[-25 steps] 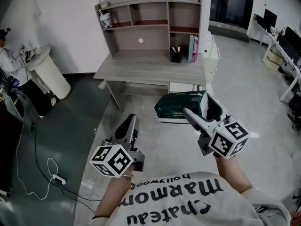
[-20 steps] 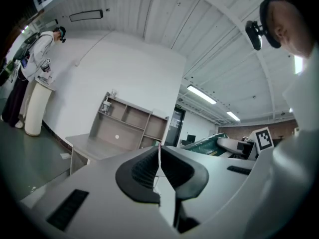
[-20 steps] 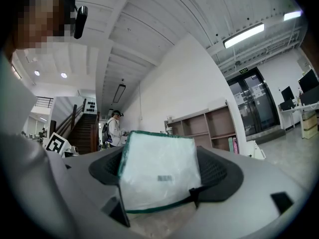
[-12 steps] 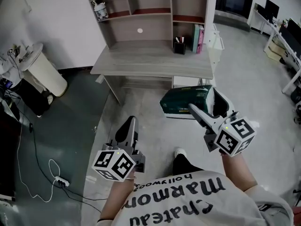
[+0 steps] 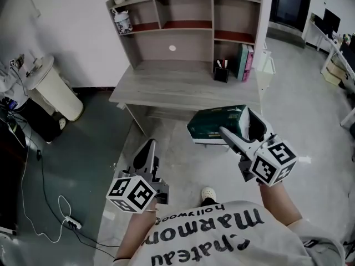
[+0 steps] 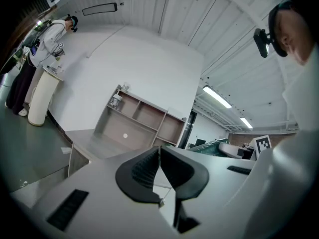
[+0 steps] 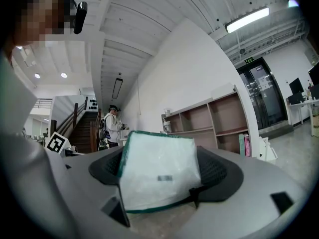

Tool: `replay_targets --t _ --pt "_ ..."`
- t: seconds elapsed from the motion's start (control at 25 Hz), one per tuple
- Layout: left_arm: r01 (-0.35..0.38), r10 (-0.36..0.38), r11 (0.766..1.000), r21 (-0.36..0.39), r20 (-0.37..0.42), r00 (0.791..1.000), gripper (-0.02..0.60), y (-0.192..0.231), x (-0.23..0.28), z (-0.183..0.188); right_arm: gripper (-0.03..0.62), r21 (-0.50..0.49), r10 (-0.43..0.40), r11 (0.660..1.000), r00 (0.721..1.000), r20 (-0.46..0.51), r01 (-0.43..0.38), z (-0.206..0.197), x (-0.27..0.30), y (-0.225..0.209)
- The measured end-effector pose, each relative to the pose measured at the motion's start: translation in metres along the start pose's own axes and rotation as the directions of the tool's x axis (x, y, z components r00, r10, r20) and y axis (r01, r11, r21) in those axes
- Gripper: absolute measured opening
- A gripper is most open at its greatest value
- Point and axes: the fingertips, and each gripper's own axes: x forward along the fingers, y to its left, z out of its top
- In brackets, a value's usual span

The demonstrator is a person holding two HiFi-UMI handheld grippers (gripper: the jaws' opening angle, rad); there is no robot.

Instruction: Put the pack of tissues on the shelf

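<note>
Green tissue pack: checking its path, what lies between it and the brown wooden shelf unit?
Head view: only the grey desktop, with a black pen holder and upright books toward its right.

Even ceiling-strip lighting, soft shadows, fisheye-bent edges, dark vignetted corners

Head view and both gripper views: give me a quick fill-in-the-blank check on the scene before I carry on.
1. The right hand-held gripper is clamped on the ____.
2. The left hand-held gripper has its jaws pressed ____, holding nothing.
3. The shelf stands on the ____, against the wall.
4. The pen holder stands next to the upright ____.

Missing words: tissue pack; together; desk; books.
</note>
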Motion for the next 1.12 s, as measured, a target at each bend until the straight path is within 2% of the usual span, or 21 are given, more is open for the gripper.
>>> replay_targets --t 0.24,0.6,0.88,1.12 --pt "-0.017 0.017 1.000 -0.010 0.020 1.000 0.026 0.018 0.083 0.036 0.433 -0.005 0.030 1.000 0.999 0.010 -0.030 0.037 0.072 -0.055" --pt "-0.020 0.021 1.000 -0.012 0.070 0.997 0.026 0.034 0.172 0.051 0.433 -0.023 0.045 0.999 0.998 0.037 -0.044 0.059 0.135 -0.126" --pt "-0.013 0.016 0.998 -0.059 0.053 0.998 0.026 0.041 0.210 0.035 0.433 0.006 0.026 1.000 0.999 0.031 -0.026 0.056 0.155 -0.166" --pt "-0.014 0.019 0.997 -0.075 0.066 0.998 0.026 0.046 0.228 0.038 0.431 0.022 0.019 1.000 1.000 0.018 -0.019 0.053 0.165 -0.183"
